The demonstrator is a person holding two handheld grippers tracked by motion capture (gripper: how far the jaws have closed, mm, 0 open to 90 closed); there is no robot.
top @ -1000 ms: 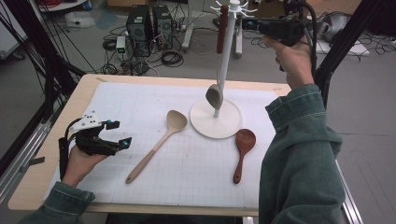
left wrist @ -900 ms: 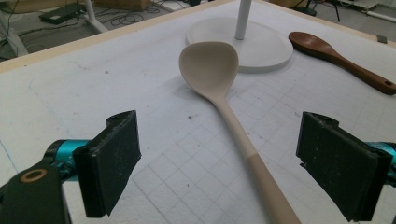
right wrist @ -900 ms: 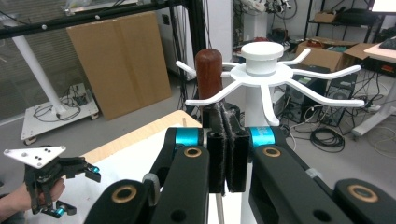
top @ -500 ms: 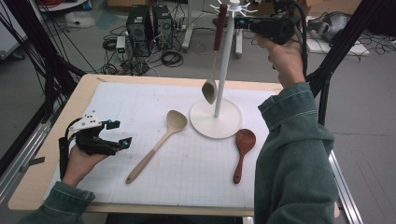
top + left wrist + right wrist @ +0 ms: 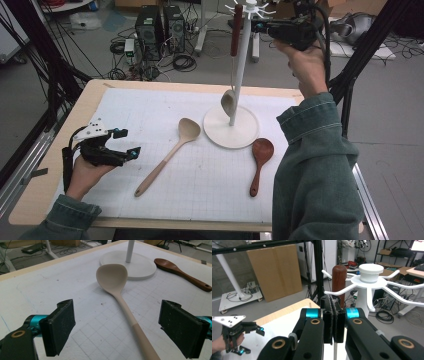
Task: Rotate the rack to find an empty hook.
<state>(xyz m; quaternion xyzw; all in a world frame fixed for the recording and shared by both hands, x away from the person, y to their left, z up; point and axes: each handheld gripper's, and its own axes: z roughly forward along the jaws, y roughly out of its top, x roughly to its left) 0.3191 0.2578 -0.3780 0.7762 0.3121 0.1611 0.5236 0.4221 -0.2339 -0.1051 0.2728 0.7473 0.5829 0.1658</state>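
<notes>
Looking down in the high view: wood-edged surface (image 5: 30, 200) under a white grid mat (image 5: 210, 180), grey floor with PC towers (image 5: 160, 25) and cables behind. Right hand-held gripper (image 5: 265, 27), clenched, is raised at the white rack (image 5: 239, 75), where a hanging spoon (image 5: 229, 100) dangles. Left gripper view: left hand-held gripper (image 5: 117, 327) released over the pale spoon (image 5: 117, 287); dark spoon (image 5: 180, 272) beyond. Right gripper view: cardboard sheet (image 5: 274, 270), shelves.

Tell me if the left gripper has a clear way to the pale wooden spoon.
Probably yes: the left gripper, jaws open, faces the pale wooden spoon on the mat with nothing between them.
</notes>
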